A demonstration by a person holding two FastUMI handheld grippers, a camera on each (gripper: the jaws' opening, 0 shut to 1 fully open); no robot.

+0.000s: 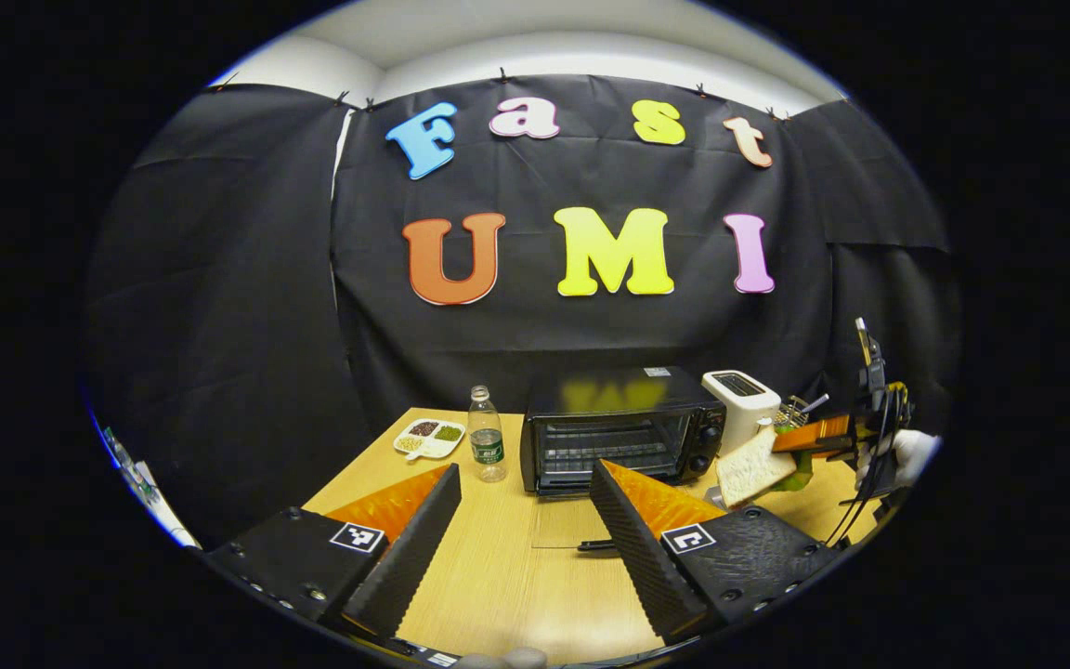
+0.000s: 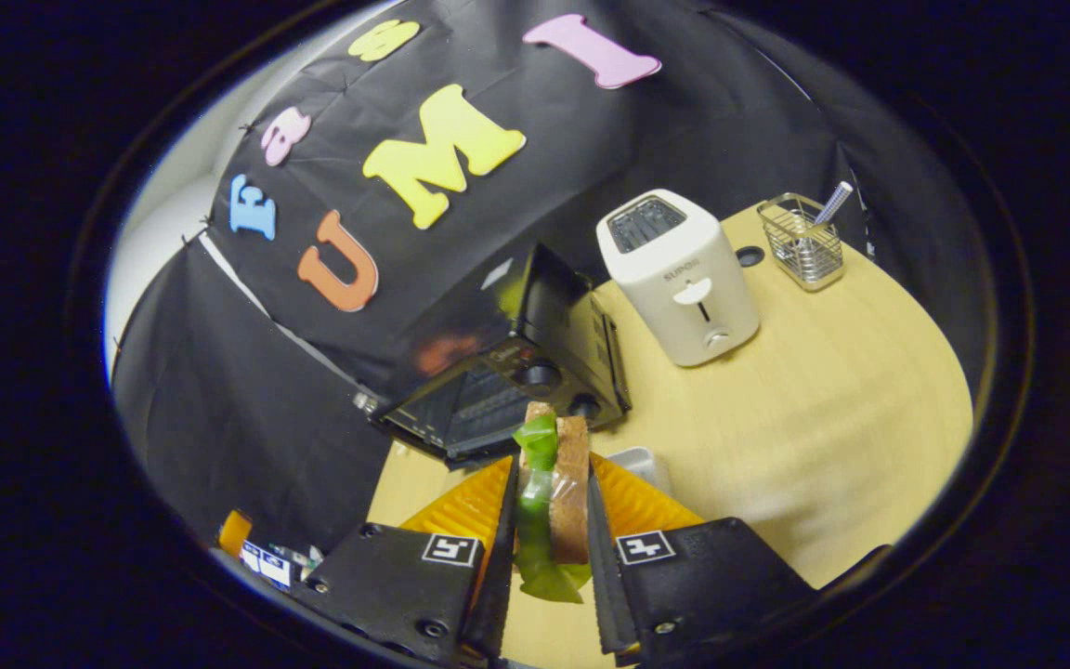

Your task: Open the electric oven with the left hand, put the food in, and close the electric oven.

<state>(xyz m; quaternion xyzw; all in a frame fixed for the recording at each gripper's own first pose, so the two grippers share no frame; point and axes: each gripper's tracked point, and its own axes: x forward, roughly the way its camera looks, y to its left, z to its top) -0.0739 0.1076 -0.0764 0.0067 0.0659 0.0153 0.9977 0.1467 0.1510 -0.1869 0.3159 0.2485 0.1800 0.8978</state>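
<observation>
The black electric oven (image 1: 623,427) stands at the back of the wooden table with its glass door (image 1: 567,525) folded down flat, handle (image 1: 602,545) toward me. My left gripper (image 1: 526,472) is open in front of the door, fingers wide apart and holding nothing. To the right of the oven, my right gripper (image 1: 818,435), held by a gloved hand, is shut on a sandwich (image 1: 754,466) of bread and green leaf. In the right gripper view the sandwich (image 2: 554,502) stands on edge between the fingers of the right gripper (image 2: 552,474), just before the oven (image 2: 507,372).
A white toaster (image 1: 741,398) (image 2: 679,279) stands right of the oven, a wire basket (image 2: 800,246) with a utensil behind it. A water bottle (image 1: 487,435) and a divided dish (image 1: 430,438) of grains sit left of the oven. A small white tray (image 2: 635,458) lies under the sandwich.
</observation>
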